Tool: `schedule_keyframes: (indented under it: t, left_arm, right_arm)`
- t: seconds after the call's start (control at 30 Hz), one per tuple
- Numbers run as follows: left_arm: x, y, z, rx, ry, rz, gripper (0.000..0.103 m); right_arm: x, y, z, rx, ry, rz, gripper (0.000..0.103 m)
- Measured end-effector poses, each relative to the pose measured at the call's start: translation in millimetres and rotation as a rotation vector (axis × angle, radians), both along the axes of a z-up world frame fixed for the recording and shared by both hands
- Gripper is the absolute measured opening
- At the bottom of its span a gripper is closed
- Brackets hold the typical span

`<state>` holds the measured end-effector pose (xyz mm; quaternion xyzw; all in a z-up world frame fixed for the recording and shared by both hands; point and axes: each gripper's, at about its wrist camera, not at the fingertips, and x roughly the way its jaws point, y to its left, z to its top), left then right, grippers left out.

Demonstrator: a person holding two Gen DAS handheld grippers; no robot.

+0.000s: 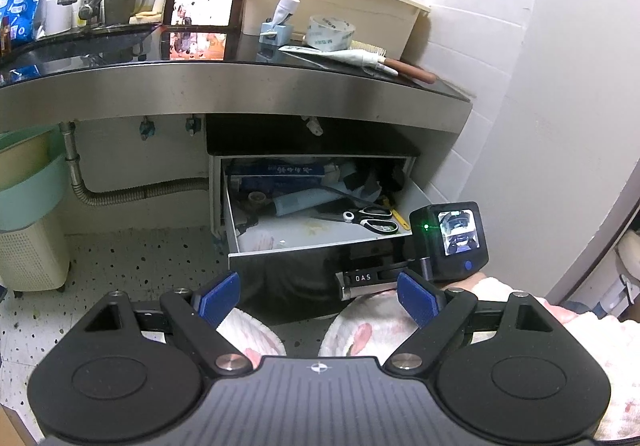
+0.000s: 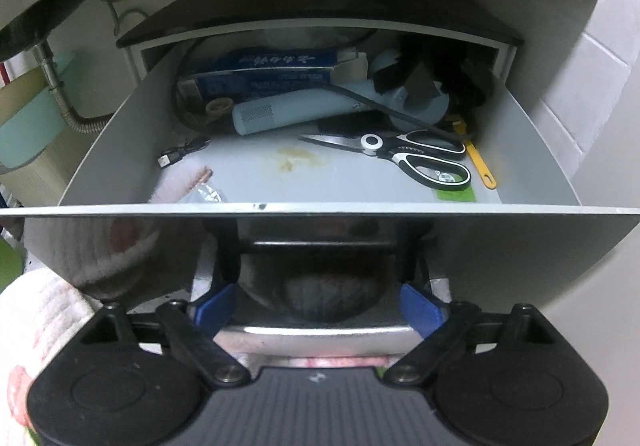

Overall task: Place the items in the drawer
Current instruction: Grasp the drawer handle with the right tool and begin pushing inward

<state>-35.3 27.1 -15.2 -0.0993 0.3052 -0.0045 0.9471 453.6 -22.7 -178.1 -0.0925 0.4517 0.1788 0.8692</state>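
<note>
Left claw (image 1: 320, 294) open, nothing between the pads, hanging in front of the drawer (image 2: 320, 207). Right claw (image 2: 318, 306) closed across the chrome handle (image 2: 312, 334) on the drawer front, a pad at each end. Drawer is pulled out under the table (image 1: 240, 85). Rear is crowded with a blue box (image 2: 260, 73) and a pale blue cylinder (image 2: 288, 111). Scissors (image 2: 416, 157) and a yellow tool (image 2: 480, 165) sit right, a USB cable (image 2: 176, 155) left, and the middle of the floor is bare and stained. On the table: tape roll (image 1: 332, 31), brush (image 1: 400, 63), cream bin (image 1: 328, 1), phone (image 1: 200, 9). Speckled floor (image 1: 140, 258), white tiled wall (image 1: 500, 45) to the right.
</note>
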Motion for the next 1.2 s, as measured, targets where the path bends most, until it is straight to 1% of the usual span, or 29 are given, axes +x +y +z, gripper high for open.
schedule_keyframes:
  t: [0.1, 0.23, 0.73, 1.2]
  left_arm:
    - [-0.2, -0.3, 0.3, 0.001, 0.000, 0.001, 0.086]
    - [1.4, -1.1, 0.5, -0.003, 0.007, 0.001, 0.086]
    - [2.5, -5.0, -2.0, -0.004, 0.022, -0.020, 0.086]
    - [-0.8, -5.9, -3.2, -0.008, 0.032, -0.013, 0.086]
  right_arm:
    - [-0.1, 0.8, -0.2, -0.001, -0.001, 0.003, 0.091]
    - [2.3, 2.1, -0.6, -0.002, 0.010, 0.010, 0.096]
    - [8.4, 5.6, -1.3, -0.013, 0.023, 0.008, 0.096]
    - [11.4, 7.3, -1.2, -0.020, 0.040, 0.005, 0.097]
